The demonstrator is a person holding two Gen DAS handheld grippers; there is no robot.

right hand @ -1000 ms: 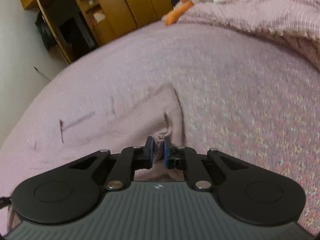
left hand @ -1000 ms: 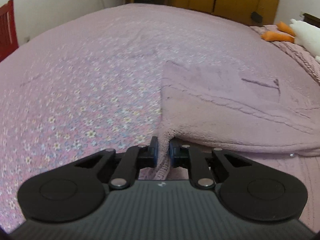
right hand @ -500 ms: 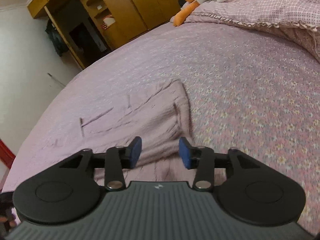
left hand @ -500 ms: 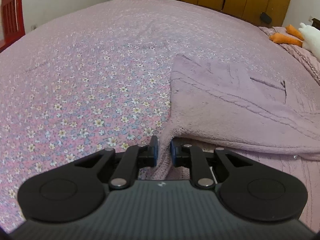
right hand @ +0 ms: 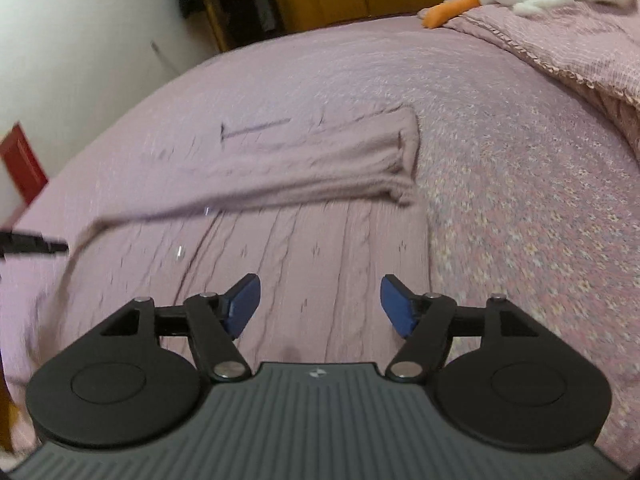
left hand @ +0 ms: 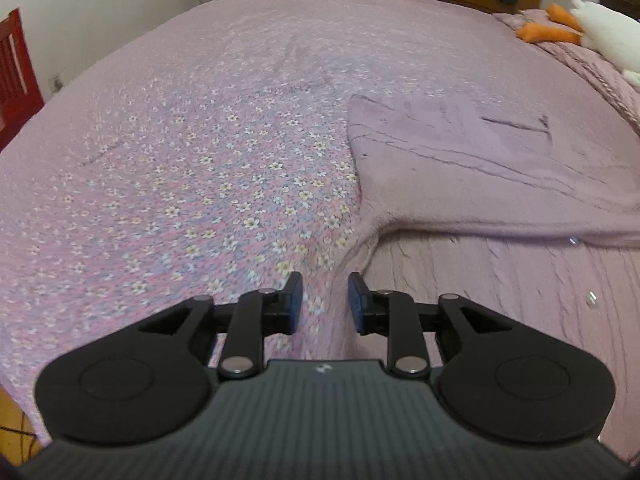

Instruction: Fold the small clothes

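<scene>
left gripper [left hand: 323, 300] opening, mauve garment [left hand: 460, 168] unlabelled

left gripper [left hand: 324, 300]: a second ago pinched shut on the mauve knit garment's [left hand: 460, 168] edge; now its jaws are opening, pads clear of the cloth, the edge lying loose between them.
right gripper [right hand: 320, 304]: had clamped a corner; its jaws are opening wide, nothing pressed.
garment: released, its folded-over part resting flat on the bedspread [left hand: 180, 140].
</scene>
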